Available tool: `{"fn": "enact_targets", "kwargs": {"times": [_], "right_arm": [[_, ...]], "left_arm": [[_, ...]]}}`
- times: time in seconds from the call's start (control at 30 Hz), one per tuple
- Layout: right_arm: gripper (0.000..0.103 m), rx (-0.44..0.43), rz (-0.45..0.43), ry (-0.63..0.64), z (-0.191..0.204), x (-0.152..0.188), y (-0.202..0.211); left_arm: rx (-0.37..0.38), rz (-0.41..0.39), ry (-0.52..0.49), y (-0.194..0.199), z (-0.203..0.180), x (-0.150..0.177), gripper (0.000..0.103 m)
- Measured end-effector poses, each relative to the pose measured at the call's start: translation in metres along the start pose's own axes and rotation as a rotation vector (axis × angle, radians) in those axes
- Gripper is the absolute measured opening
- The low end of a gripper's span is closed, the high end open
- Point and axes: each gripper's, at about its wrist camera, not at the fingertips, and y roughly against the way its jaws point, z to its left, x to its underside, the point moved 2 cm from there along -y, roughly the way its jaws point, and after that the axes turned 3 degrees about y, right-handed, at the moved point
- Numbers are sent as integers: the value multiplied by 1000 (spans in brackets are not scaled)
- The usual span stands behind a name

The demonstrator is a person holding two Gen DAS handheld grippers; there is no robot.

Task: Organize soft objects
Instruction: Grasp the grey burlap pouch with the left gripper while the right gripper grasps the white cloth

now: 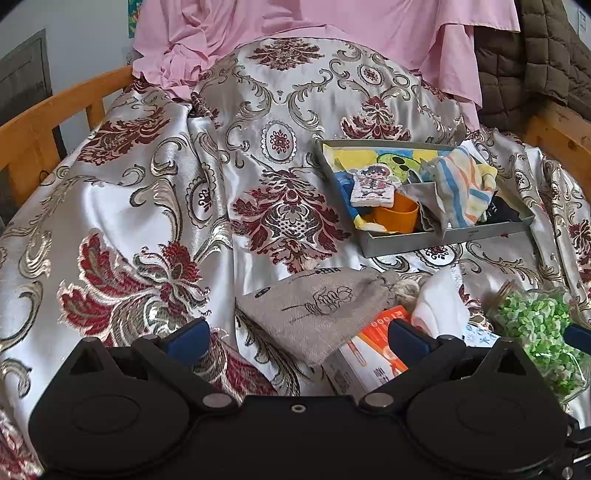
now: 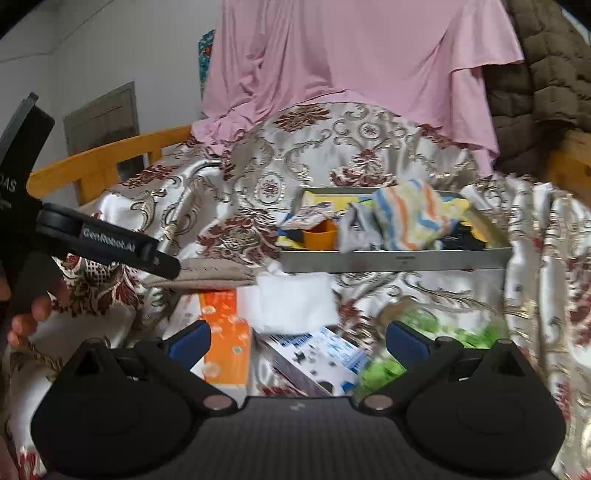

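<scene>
My left gripper point(image 1: 297, 338) is open over the patterned satin cover, its right finger beside a grey linen pouch point(image 1: 317, 310) and an orange box point(image 1: 384, 339). A white folded cloth point(image 1: 439, 306) lies just past them. My right gripper point(image 2: 299, 341) is also open and holds nothing, with the white cloth point(image 2: 295, 302) straight ahead between its fingers. A grey metal tray point(image 2: 395, 260) behind holds a striped towel point(image 2: 410, 214), a grey cloth point(image 2: 354, 229), an orange cup point(image 2: 321, 234) and, in the left wrist view, a printed sponge point(image 1: 373, 184).
A bag of green pieces point(image 1: 539, 332) lies at the right, and a blue-and-white box point(image 2: 321, 354) sits under the white cloth. A hand point(image 2: 26, 314) holds the left tool's black arm point(image 2: 110, 243). Orange wooden rails point(image 1: 55, 107), pink fabric point(image 1: 295, 22) and a brown quilted coat point(image 1: 535, 62) border the scene.
</scene>
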Motion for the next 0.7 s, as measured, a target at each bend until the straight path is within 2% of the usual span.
{"fn": "enact_targets", "kwargs": {"times": [0.1, 0.3, 0.47, 0.7], "right_arm": [[103, -46, 33, 30, 4, -7, -16], [103, -83, 80, 46, 8, -17, -41], [103, -79, 142, 43, 3, -17, -66], [102, -55, 198, 30, -8, -13, -90]], "left_arm": [[38, 29, 8, -10, 5, 0, 102], [88, 76, 39, -28, 12, 5, 102], [143, 52, 67, -33, 14, 1, 102], [189, 81, 97, -49, 18, 5, 102]]}}
